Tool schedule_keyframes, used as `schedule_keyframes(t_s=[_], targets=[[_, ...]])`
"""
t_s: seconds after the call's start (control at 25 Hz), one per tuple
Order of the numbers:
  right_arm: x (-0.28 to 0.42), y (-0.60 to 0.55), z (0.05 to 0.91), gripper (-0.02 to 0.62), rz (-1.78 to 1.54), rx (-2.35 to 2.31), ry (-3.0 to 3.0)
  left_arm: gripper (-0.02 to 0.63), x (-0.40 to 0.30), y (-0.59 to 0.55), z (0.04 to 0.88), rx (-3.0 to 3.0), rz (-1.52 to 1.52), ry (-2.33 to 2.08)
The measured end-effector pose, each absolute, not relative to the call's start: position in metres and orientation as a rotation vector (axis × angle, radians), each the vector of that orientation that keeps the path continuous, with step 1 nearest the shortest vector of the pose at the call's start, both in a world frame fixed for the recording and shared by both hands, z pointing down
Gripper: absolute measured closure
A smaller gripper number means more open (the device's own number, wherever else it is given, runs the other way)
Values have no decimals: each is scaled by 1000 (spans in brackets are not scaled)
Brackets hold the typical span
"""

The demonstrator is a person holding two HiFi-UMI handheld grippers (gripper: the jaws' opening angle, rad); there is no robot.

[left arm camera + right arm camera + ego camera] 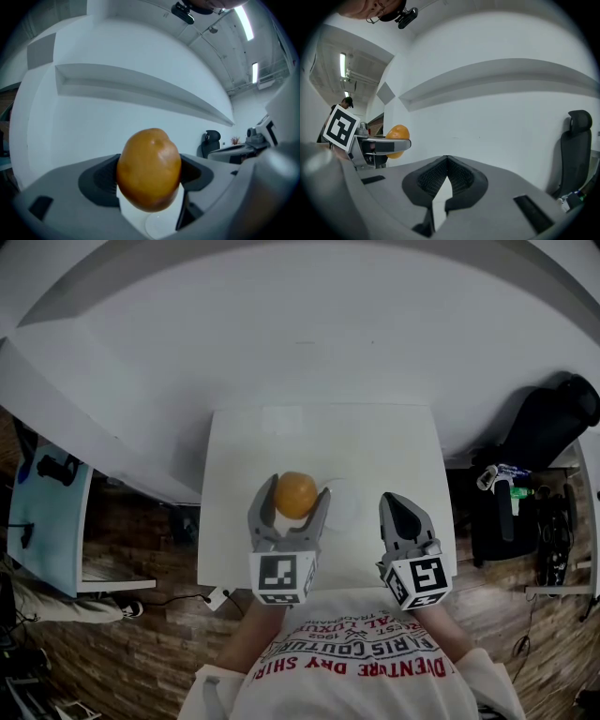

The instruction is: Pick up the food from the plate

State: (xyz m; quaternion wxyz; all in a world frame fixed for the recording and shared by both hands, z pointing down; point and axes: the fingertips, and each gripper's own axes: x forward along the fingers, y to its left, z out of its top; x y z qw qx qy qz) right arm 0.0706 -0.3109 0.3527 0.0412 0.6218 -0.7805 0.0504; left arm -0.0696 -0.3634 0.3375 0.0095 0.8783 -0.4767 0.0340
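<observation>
An orange-brown, potato-like piece of food (295, 494) is clamped between the jaws of my left gripper (292, 500), lifted above the small white table (234, 521). In the left gripper view the food (149, 169) fills the gap between both pads. A pale round plate (345, 505) lies on the table just right of the food, and a bit of the plate (161, 226) shows under the jaws. My right gripper (397, 509) hovers over the table's right side, shut with nothing in it; in its own view my right gripper (446, 161) has its tips touching. The food (395, 138) shows at the left there.
The white table is narrow, with wooden floor on both sides. A black office chair (548, 423) and a cluttered shelf (525, 512) stand to the right. A light blue desk (47, 521) sits at the left. A white wall with a ledge (140, 89) rises ahead.
</observation>
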Motion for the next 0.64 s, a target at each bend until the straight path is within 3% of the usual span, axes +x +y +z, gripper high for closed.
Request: schedule_keyframes(t_s=[0.64], targets=[[76,-316,365,586,199,1867,-2397,241,-48,-366,352,2732,169,-1430]])
